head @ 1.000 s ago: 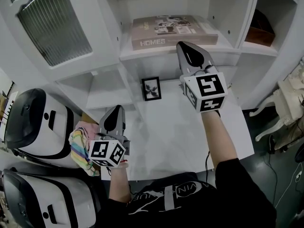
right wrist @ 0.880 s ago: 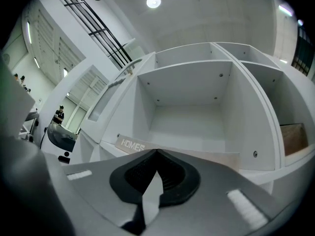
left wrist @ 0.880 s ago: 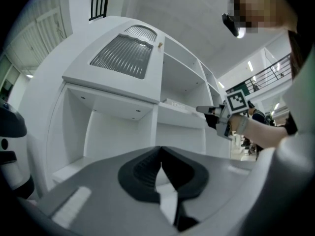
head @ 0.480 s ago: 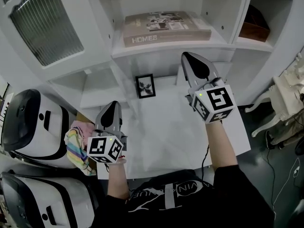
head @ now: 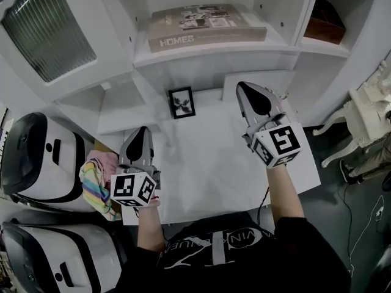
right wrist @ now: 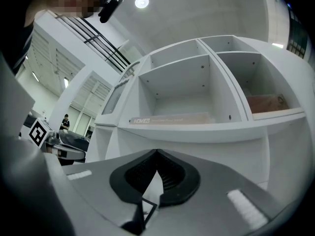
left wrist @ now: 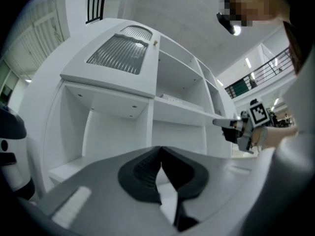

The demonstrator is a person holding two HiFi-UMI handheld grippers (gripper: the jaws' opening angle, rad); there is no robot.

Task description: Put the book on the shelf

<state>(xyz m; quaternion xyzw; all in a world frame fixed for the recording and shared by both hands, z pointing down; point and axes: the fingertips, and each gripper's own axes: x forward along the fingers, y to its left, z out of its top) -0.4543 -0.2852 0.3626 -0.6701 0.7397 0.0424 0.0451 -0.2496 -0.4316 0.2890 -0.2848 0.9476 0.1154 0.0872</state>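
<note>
**Book resting on the shelf, both grippers hanging empty over the worktop**

The book (head: 206, 27) is lying flat on the shelf (head: 214, 49) with its spine running along the front edge, so the placing step is looking finished to me. I'd judge the next move is calling for little more than drawing the hands clear, or a nudge if the book wants squaring. The right gripper (head: 245, 86) is hovering over the back right part of the worktop (head: 208, 163), nose pointing at the shelf, jaws pressed together on nothing. The left gripper (head: 142, 129) is hovering near the front left corner, likewise closed and empty, forearm reaching out from the person's body. A small picture frame (head: 181, 102) is standing at the worktop's back edge.
</note>
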